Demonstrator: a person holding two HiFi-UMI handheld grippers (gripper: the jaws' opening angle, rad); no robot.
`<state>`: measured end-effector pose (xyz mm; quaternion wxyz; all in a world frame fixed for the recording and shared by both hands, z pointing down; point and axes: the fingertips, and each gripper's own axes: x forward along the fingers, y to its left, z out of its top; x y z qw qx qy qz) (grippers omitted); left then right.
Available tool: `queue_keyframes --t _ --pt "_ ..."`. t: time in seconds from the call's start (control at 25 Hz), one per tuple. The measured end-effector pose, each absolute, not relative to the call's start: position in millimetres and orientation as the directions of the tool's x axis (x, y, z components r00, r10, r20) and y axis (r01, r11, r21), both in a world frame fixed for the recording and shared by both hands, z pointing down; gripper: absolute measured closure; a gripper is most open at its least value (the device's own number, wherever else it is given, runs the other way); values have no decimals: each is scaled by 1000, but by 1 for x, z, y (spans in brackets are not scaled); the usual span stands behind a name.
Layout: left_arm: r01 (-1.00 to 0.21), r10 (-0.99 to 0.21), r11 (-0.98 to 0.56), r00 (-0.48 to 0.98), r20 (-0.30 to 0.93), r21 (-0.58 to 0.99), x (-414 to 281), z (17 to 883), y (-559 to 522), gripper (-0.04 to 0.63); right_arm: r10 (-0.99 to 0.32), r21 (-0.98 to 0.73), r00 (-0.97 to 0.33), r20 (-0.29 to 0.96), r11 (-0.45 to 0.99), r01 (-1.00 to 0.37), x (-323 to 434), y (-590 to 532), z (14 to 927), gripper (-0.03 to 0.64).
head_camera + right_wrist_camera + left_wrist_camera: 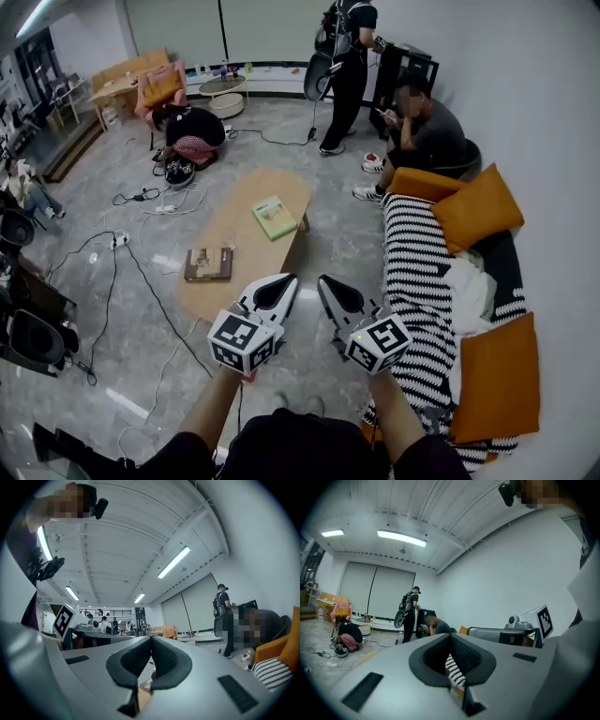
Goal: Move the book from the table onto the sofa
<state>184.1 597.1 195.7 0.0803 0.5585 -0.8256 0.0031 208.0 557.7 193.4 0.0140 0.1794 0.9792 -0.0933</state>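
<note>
Book (pixel 274 217) lies on table (pixel 251 255); left claw (pixel 285 280) and right claw (pixel 326 281) closed, empty.

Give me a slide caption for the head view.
Left gripper and right gripper, shut and empty, before the table with a green book and a brown book; striped sofa at right.

Open studio or lab hall, one corner dressed as a living room. Evidence: striped sofa (pixel 412 253) with orange cushions (pixel 478 208) and low wooden table (pixel 246 246) on bare polished grey floor (pixel 328 234); loose cables (pixel 150 286) and power strip (pixel 119 240); ceiling strip lights (pixel 401 537); wooden desk (pixel 117 89) at far end; standing person (pixel 349 66) with backpack gear, seated person (pixel 427 127), crouching person (pixel 192 131).
</note>
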Motion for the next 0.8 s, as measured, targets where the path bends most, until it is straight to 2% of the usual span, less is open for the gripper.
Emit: queue_keyframes --t 0.8 --pt "-883 -879 459 -435 196 102 153 223 565 580 408 -234 -912 -37 884 405 185 520 224 594"
